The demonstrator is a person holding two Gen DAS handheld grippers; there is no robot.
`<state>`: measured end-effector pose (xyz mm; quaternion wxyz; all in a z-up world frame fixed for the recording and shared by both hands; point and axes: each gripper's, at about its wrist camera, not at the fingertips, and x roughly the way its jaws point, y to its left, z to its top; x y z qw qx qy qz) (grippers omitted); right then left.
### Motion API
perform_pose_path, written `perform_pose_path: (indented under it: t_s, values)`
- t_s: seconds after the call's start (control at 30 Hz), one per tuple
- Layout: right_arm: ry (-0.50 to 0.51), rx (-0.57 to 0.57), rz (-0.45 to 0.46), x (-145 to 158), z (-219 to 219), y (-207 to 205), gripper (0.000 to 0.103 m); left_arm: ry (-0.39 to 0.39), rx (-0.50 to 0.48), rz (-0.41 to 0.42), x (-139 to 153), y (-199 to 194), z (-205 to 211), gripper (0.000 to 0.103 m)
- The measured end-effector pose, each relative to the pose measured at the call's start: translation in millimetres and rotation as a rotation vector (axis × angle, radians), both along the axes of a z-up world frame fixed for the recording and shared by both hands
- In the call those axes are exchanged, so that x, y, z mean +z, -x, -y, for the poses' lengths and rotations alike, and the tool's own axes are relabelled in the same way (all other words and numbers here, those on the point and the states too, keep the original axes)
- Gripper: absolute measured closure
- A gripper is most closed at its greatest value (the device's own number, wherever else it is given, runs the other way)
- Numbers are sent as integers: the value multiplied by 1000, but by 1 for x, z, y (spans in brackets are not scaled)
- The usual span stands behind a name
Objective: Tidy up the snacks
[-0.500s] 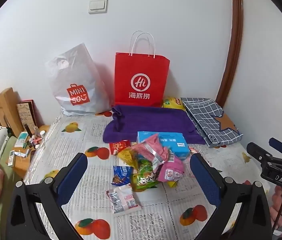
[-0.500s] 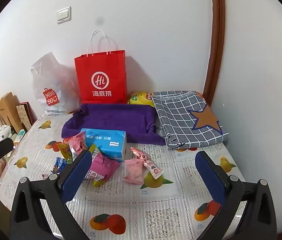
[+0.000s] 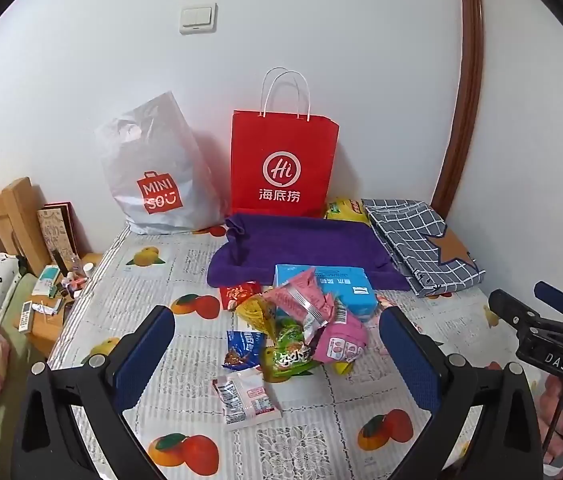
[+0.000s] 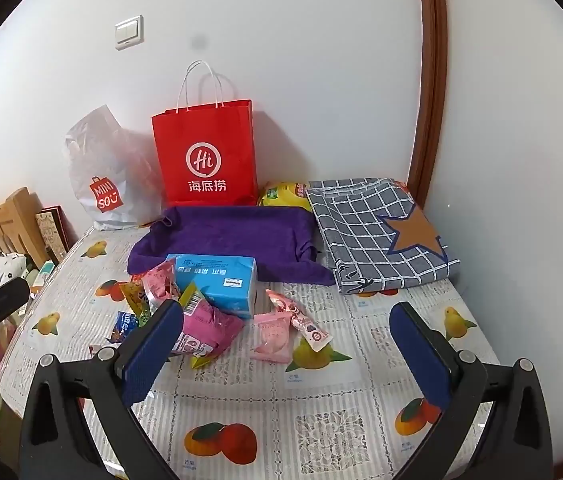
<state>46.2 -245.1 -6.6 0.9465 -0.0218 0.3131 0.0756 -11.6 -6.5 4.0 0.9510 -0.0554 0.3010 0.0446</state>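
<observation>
White walls back a worktop (image 4: 321,412) under a fruit-print cloth, where snack packets (image 3: 301,332) lie heaped at centre against a blue tissue pack (image 4: 217,284); a red paper bag (image 3: 283,164) stands at 12 o'clock. Left tongs (image 3: 277,354) and right tongs (image 4: 287,340) both gape wide, holding nothing. Only the right view shows two pink packets (image 4: 281,328) lying apart.
</observation>
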Motion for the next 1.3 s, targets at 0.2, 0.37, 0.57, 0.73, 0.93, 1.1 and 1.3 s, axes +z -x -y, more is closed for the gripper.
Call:
perform_pose_path:
  t_s: [0.2, 0.37, 0.57, 0.73, 0.93, 1.1, 1.3]
  values:
    - [-4, 3, 15, 0, 5, 8, 1, 2, 0, 5, -2, 3, -1, 0]
    - [-6, 2, 14, 2, 7, 8, 1, 5, 1, 6, -1, 4, -1, 0]
    - [-10, -1, 15, 2, 9, 9, 1, 1, 1, 7, -1, 4, 0, 0]
    - [-10, 1, 15, 1, 10, 11, 1, 1, 3, 9, 0, 5, 1, 0]
    - [-13, 2, 13, 2, 10, 10, 1, 3, 3, 5, 2, 5, 3, 0]
    - [-8, 2, 15, 1, 10, 10, 1, 4, 0, 6, 1, 6, 3, 0]
    - [-6, 1, 15, 1, 9, 12, 1, 3, 1, 11, 1, 8, 6, 0]
